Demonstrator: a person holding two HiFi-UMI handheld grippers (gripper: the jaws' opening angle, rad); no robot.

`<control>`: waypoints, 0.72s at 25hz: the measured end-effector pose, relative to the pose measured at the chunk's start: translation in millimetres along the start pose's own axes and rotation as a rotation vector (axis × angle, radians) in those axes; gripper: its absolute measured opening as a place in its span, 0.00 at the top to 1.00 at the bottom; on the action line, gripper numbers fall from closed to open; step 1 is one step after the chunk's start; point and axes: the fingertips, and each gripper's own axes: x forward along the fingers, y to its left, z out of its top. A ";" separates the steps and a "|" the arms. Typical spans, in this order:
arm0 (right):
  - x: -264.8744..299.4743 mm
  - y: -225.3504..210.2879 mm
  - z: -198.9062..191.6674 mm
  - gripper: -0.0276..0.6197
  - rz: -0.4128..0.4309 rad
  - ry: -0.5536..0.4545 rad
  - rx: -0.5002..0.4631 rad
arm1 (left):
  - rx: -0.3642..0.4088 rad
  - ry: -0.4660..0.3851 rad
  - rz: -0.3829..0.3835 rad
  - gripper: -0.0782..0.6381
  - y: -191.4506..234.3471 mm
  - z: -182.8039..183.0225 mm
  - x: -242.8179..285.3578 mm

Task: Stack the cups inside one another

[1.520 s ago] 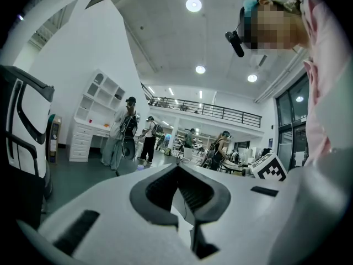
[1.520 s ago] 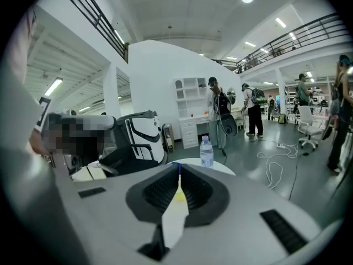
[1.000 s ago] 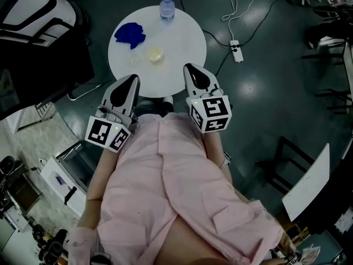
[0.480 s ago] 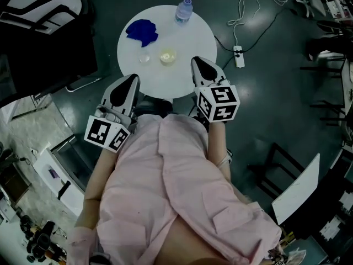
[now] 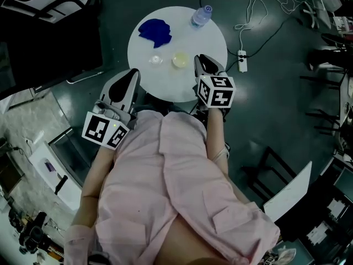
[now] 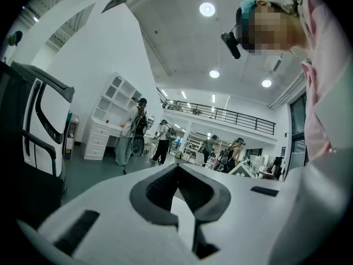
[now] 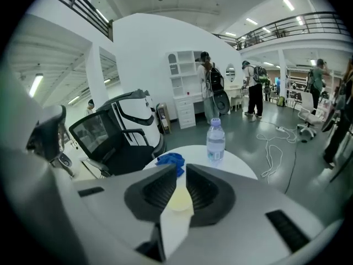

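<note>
A round white table [image 5: 212, 40] carries a pale yellow cup [image 5: 180, 59] and a small clear cup [image 5: 156, 60], standing side by side and apart. My right gripper [image 5: 205, 58] is shut and empty, its tips over the table's near right edge, just right of the yellow cup. In the right gripper view the yellow cup [image 7: 179, 199] shows beyond the right gripper [image 7: 181, 170]. My left gripper [image 5: 130, 73] sits short of the table's near left edge. In the left gripper view the left gripper [image 6: 177, 169] is shut on nothing and points level, with no cup in sight.
A blue cloth [image 5: 155, 31] and a water bottle [image 5: 201, 15] lie at the table's far side. A black office chair [image 7: 118, 142] stands left of the table. A power strip [image 5: 242, 59] with cables lies on the floor to the right. People stand far off.
Both grippers have come closer to the table. The right one has sunk and now reaches over the near edge beside the yellow cup. The clear cup has become visible.
</note>
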 end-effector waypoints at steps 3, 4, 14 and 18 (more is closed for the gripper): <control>20.9 -4.6 -14.1 0.90 -0.025 0.051 0.000 | 0.004 -0.017 0.017 0.88 15.3 5.7 -2.0; 26.9 -6.9 -19.0 0.90 -0.033 0.067 0.001 | 0.002 -0.023 0.022 0.88 20.3 7.5 -2.5; 69.3 -20.7 -63.5 0.78 -0.057 0.217 0.058 | -0.022 -0.017 0.010 0.88 48.7 11.4 3.2; 82.1 -21.5 -75.1 0.77 -0.058 0.264 0.058 | -0.021 -0.018 0.017 0.88 56.2 12.8 4.3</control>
